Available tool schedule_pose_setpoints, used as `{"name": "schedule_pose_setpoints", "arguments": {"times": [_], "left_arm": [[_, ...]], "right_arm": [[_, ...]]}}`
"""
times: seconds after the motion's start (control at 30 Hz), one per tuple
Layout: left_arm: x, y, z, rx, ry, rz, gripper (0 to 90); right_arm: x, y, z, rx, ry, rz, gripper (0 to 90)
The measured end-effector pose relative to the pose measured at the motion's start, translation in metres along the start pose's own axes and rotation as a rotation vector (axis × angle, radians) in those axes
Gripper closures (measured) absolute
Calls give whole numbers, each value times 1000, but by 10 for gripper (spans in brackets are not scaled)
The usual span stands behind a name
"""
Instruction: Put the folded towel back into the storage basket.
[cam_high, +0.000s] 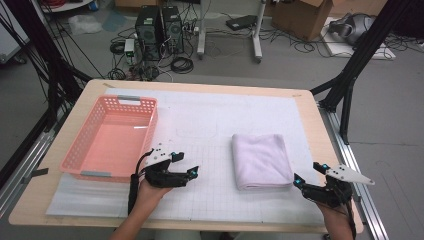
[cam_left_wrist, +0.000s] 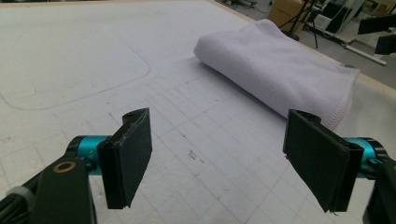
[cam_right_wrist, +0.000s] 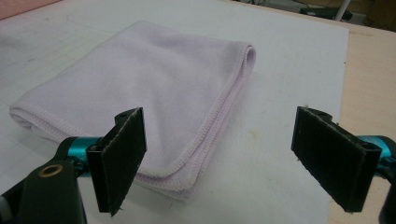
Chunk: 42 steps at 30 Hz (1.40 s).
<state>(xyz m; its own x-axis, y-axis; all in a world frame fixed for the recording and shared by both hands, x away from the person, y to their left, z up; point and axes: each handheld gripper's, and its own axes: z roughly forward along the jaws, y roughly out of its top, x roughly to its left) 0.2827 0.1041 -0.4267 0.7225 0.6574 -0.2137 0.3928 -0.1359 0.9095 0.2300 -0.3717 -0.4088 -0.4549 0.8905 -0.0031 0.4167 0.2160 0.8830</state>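
Note:
A folded lilac towel (cam_high: 261, 160) lies flat on the white gridded mat (cam_high: 215, 125), right of the middle. My left gripper (cam_high: 186, 164) rests low over the mat to the towel's left, jaws wide apart and empty; in the left gripper view the towel (cam_left_wrist: 280, 70) lies ahead to the right, beyond my left gripper (cam_left_wrist: 224, 158). My right gripper (cam_high: 306, 175) stands open just off the towel's near right corner. In the right gripper view the towel (cam_right_wrist: 149, 88) spreads ahead and left of my right gripper (cam_right_wrist: 219, 163), with nothing between the pads.
An empty pink plastic basket (cam_high: 114, 137) stands on the mat at the left, close behind my left hand. The wooden table's right edge (cam_high: 330, 150) runs close to the right gripper. Cables, computer cases and boxes sit on the floor beyond the table.

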Motion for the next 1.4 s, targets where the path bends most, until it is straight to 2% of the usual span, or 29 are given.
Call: {"name": "schedule_pose_setpoints", "arguments": {"times": [0.17, 0.27, 0.33, 0.5, 0.67, 0.77, 1.2, 1.4], "left_arm": [[-1, 0, 5, -15, -16, 14, 226], [-4, 1, 9, -33, -1, 66, 227], [-6, 2, 12, -44, 1, 61, 226], [-12, 3, 25, -18, -47, 35, 234], [-15, 12, 37, -35, -57, 8, 214], [-18, 18, 46, -10, -53, 7, 212], [-31, 40, 101, 102, -96, -49, 231], [-39, 41, 123, 152, -86, -68, 228]], "right_arm": [[-1, -2, 1, 8, 3, 9, 170], [-2, -1, 1, 7, 4, 4, 170], [-2, -1, 1, 9, 4, 5, 170], [-1, -2, 2, 21, 6, 2, 170], [-1, -2, 2, 26, 7, 3, 170], [-2, -2, 2, 26, 8, 5, 170], [-6, -3, 1, 23, 10, 20, 170], [-7, -3, 1, 27, 14, 18, 170]]}}
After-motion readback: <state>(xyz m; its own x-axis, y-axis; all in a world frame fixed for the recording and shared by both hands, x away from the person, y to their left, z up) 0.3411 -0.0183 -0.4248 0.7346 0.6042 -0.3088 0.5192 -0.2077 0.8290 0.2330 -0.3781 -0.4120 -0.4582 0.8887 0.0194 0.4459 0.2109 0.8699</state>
